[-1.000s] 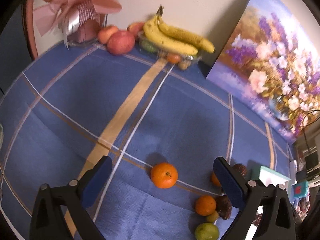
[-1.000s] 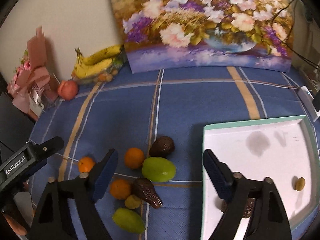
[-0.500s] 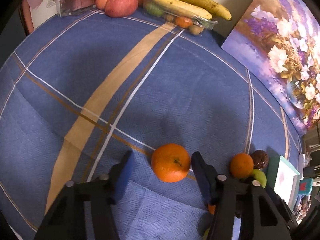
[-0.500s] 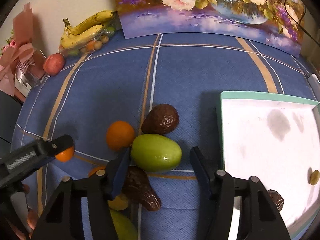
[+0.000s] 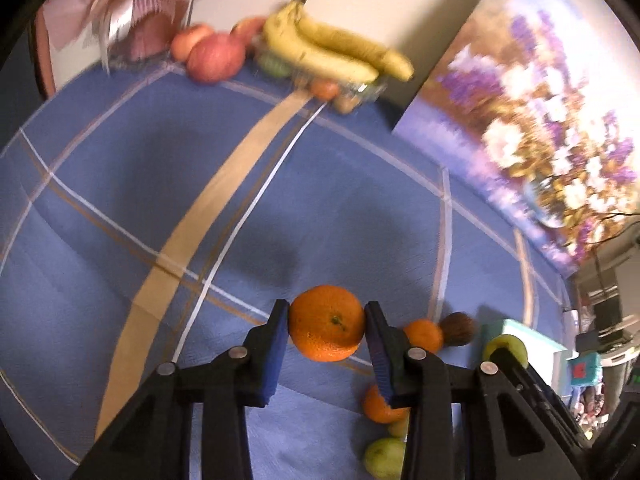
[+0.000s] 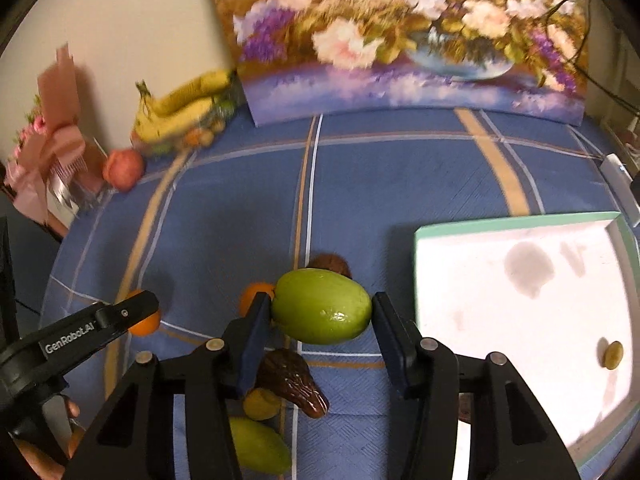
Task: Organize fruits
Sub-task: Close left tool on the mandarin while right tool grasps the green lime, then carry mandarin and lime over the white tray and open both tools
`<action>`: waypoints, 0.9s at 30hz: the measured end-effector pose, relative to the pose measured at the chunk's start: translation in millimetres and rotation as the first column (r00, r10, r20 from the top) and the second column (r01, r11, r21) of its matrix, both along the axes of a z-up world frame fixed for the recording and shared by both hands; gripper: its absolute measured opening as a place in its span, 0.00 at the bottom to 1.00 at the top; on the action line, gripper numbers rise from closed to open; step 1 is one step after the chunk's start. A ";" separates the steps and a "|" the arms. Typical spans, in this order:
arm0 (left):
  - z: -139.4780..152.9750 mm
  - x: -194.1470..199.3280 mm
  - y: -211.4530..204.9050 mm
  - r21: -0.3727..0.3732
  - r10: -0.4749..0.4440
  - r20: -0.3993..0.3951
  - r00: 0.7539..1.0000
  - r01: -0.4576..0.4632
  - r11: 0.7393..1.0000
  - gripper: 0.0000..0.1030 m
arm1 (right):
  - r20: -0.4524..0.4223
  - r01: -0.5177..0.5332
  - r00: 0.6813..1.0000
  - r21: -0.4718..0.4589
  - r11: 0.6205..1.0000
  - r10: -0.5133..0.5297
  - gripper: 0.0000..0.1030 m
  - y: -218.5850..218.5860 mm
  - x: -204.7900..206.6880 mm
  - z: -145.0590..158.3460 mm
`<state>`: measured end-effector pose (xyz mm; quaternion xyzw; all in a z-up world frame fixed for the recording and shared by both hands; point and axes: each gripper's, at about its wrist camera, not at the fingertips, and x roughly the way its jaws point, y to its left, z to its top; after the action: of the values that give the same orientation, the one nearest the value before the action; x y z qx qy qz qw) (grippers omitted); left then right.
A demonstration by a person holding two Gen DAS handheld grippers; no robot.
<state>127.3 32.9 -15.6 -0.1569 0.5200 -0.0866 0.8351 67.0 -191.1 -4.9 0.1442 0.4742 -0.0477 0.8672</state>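
Left gripper [image 5: 326, 322] pinches the round orange tangerine [image 5: 326, 323]. Right gripper [image 6: 320, 310] pinches the smooth green oval fruit [image 6: 321, 306], partly hiding a brown fruit [image 6: 330, 262] behind it.

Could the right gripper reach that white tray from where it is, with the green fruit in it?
Probably yes. The right gripper is shut on the green fruit, and the white tray lies just beside it on the blue cloth, nothing standing between them.

I note dim, warm indoor light, motion blur on the bananas [image 5: 336, 52] and painting [image 6: 404, 36], soft shadows on the tablecloth [image 5: 168, 172], heavy fisheye vignetting
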 end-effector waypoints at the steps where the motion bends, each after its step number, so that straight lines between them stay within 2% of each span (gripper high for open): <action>1: 7.4 -2.3 -0.6 -0.002 -0.006 0.019 1.000 0.006 1.000 0.39 | 0.010 0.005 1.000 -0.008 1.000 -0.005 0.52 -1.2 -2.3 5.0; 7: 36.2 -16.2 -9.1 -0.008 -0.040 0.084 0.996 0.041 0.999 0.39 | 0.030 0.038 0.999 -0.033 0.999 -0.038 0.52 -9.4 -20.9 28.1; 13: 50.3 -37.4 -25.5 -0.009 -0.099 0.121 0.988 0.101 0.995 0.39 | 0.019 0.095 0.995 -0.055 0.994 -0.094 0.52 -22.1 -43.7 37.8; 21: 55.2 -58.0 -51.8 -0.023 -0.174 0.122 0.977 0.178 0.984 0.39 | 0.015 0.190 0.982 -0.073 0.979 -0.189 0.52 -55.7 -77.9 46.4; 27: 55.6 -76.4 -90.3 0.010 -0.285 0.121 0.951 0.286 0.958 0.39 | -0.014 0.283 0.959 -0.034 0.959 -0.283 0.52 -95.0 -102.8 40.2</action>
<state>50.9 -57.4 40.0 -0.0776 0.4852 -0.2177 0.8433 -35.8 -286.1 35.4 0.1965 0.4561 -0.1801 0.8491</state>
